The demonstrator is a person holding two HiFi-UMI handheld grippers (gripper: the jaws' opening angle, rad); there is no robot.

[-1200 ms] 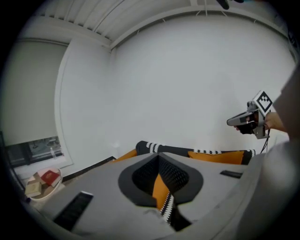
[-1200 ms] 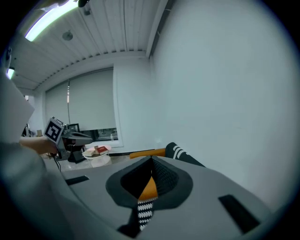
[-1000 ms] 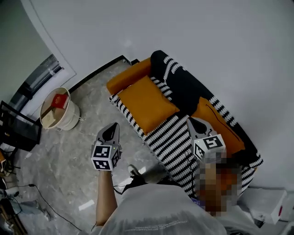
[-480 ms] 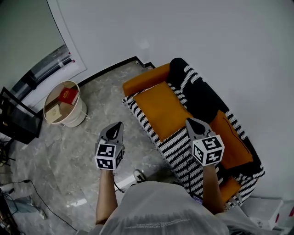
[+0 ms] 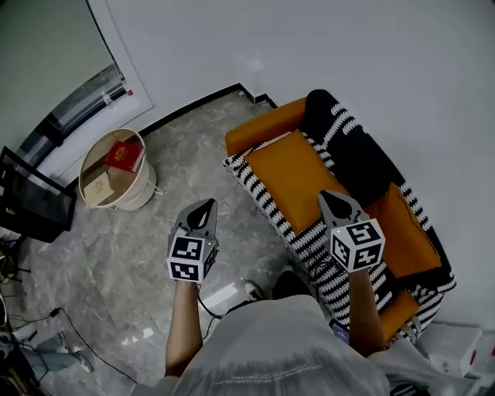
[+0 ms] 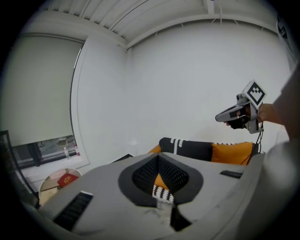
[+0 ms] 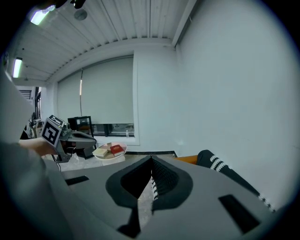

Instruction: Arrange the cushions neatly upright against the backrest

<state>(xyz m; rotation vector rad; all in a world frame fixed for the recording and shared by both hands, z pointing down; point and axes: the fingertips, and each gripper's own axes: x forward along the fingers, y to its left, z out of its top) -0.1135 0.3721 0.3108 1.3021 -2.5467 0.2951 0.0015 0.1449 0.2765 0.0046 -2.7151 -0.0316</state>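
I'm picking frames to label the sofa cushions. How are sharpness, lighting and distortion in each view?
Head view: sharp, soft even light, faint shadows; the flat orange cushion and the striped sofa read clearly, walls bow slightly. Left gripper view: heavy fisheye, dark corners, sofa small and low. Right gripper view: same fisheye, a ceiling lamp glares top left, only the sofa's end shows.

A sofa [image 5: 308,238] stands along the wall [image 5: 348,46] on the right. One cushion [image 5: 290,176] lies flat on its seat by the far armrest. A second cushion [image 5: 408,232] sits nearer, against the backrest. On the floor [image 5: 116,263] to the left stands a round bin [image 5: 133,199] holding boxes. The left hand-held gripper [image 5: 207,206] hangs over the floor, the right hand-held gripper [image 5: 330,198] over the seat.
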